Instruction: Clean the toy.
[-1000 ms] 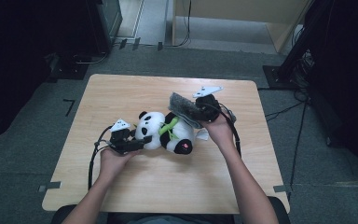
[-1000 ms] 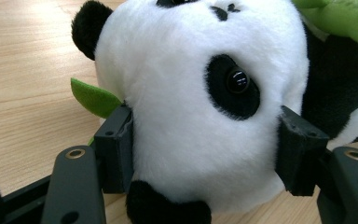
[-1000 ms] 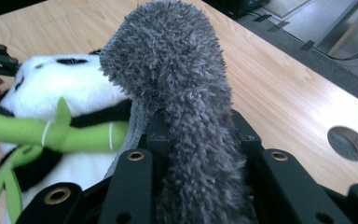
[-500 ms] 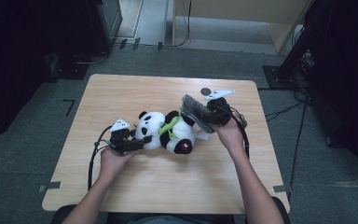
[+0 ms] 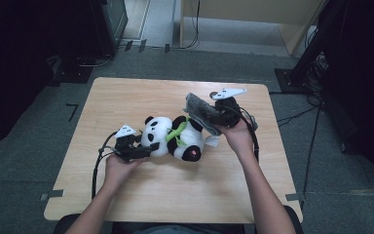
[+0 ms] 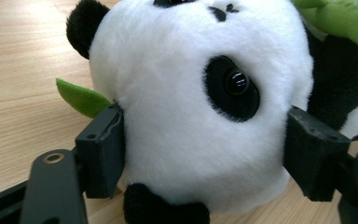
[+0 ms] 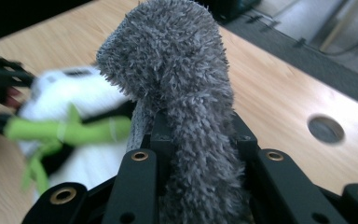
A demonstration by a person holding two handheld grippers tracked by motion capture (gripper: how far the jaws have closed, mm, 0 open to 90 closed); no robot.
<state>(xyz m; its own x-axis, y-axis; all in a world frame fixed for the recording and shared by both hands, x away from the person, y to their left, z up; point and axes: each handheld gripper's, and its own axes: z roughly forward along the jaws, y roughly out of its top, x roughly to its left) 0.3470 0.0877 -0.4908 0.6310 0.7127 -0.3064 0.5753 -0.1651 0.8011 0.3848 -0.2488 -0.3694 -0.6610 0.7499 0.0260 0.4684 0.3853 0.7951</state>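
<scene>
A black-and-white plush panda (image 5: 175, 139) with a green leaf collar lies on its side in the middle of the wooden table (image 5: 126, 97). My left gripper (image 5: 148, 148) holds its head from the left. In the left gripper view the pads (image 6: 105, 149) touch both sides of the white head (image 6: 196, 93), and the jaws have just been opening with the head still between them. My right gripper (image 5: 209, 117) hovers above the panda's right side, shut on a grey fuzzy cloth (image 5: 197, 105). In the right gripper view the cloth (image 7: 177, 70) stands up from the jaws of my right gripper (image 7: 198, 135), with the panda (image 7: 74, 130) blurred behind.
A round hole (image 7: 325, 129) sits in the tabletop near the far right. A white tag (image 5: 212, 141) lies beside the panda. Cables (image 5: 100, 165) trail from both grippers. Dark equipment (image 5: 112, 19) and a wooden cabinet (image 5: 253, 12) stand on the floor beyond the table.
My right gripper has carried the grey cloth to the right and a little up, away from the panda's body. The left hand and the panda have stayed where they were.
</scene>
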